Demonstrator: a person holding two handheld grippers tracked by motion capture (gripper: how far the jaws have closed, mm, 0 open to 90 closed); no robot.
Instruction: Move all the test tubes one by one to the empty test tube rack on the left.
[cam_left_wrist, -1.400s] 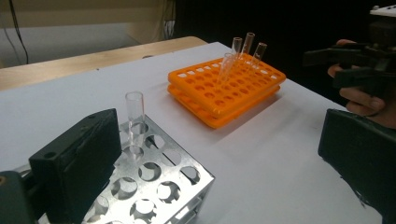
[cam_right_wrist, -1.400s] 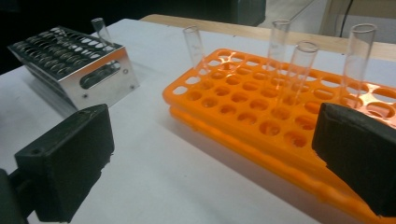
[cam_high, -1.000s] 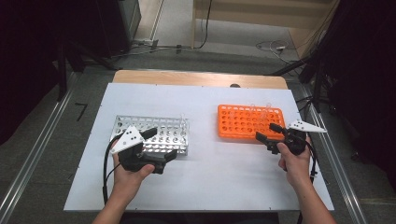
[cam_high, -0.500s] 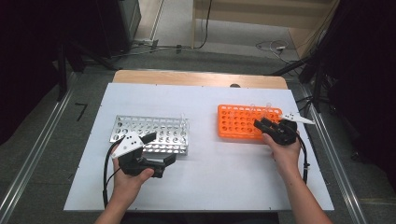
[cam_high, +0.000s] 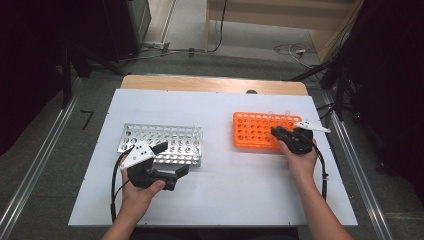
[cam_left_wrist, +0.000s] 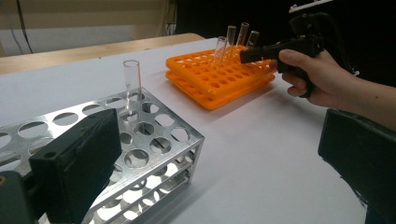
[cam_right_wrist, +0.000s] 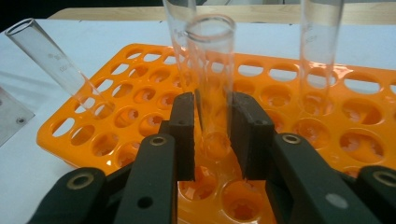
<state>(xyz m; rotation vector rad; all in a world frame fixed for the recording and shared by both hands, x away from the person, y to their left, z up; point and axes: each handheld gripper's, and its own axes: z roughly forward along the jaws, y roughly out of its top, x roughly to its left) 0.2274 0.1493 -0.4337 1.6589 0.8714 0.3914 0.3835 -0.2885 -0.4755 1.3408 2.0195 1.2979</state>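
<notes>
On the white table (cam_high: 225, 195), right tongs (cam_right_wrist: 212, 135), jaws just closing, clench a glass tube (cam_right_wrist: 212, 79) standing in the orange rack (cam_right_wrist: 116, 126) for lifting out, while left tongs (cam_high: 172, 162) wait released beside the metal rack (cam_high: 160, 144).

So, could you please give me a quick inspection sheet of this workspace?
Surface: white table, bare between the racks.
Job's things: orange rack holds several glass tubes; metal rack holds one upright tube.
Clutter: nothing seen.
Grippers: right gripper has just been closing on a glass tube in the orange rack; left gripper open, holding nothing.
Cables: one trails from each gripper.
Surroundings: grey floor, floor cables, dark curtains.
</notes>
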